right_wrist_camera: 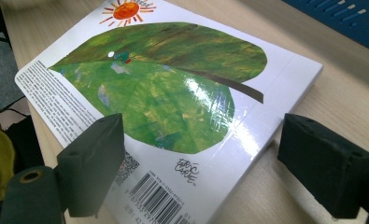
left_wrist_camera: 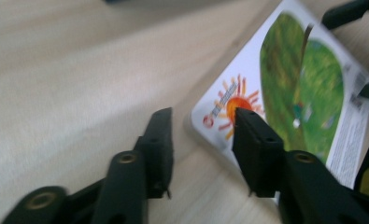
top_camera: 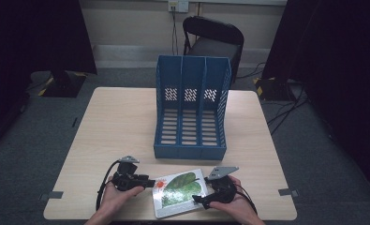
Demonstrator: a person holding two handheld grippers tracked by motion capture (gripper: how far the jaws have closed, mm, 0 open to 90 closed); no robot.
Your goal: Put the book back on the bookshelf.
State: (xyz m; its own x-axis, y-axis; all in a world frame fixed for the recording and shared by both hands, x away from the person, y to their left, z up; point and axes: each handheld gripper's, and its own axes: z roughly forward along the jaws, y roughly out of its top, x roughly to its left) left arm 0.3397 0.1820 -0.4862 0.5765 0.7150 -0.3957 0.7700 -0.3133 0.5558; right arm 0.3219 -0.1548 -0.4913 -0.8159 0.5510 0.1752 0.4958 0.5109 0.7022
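Observation:
A thin picture book (top_camera: 180, 190) with a green leaf and an orange sun on its white cover lies flat near the table's front edge. My left gripper (top_camera: 147, 182) reaches it from the left. In the left gripper view the jaws (left_wrist_camera: 202, 116) straddle the sun corner of the book (left_wrist_camera: 308, 88), one over the cover and one beside it on the wood, with a gap left. My right gripper (top_camera: 199, 199) is at the book's right front. In the right gripper view it (right_wrist_camera: 203, 126) stands wide open over the barcode corner of the book (right_wrist_camera: 163, 84).
A blue three-slot file rack (top_camera: 192, 117) stands upright in the middle of the wooden table (top_camera: 117, 122), its open front facing me, just behind the book. A dark chair (top_camera: 215, 40) stands beyond the far edge. Bare wood lies left and right of the rack.

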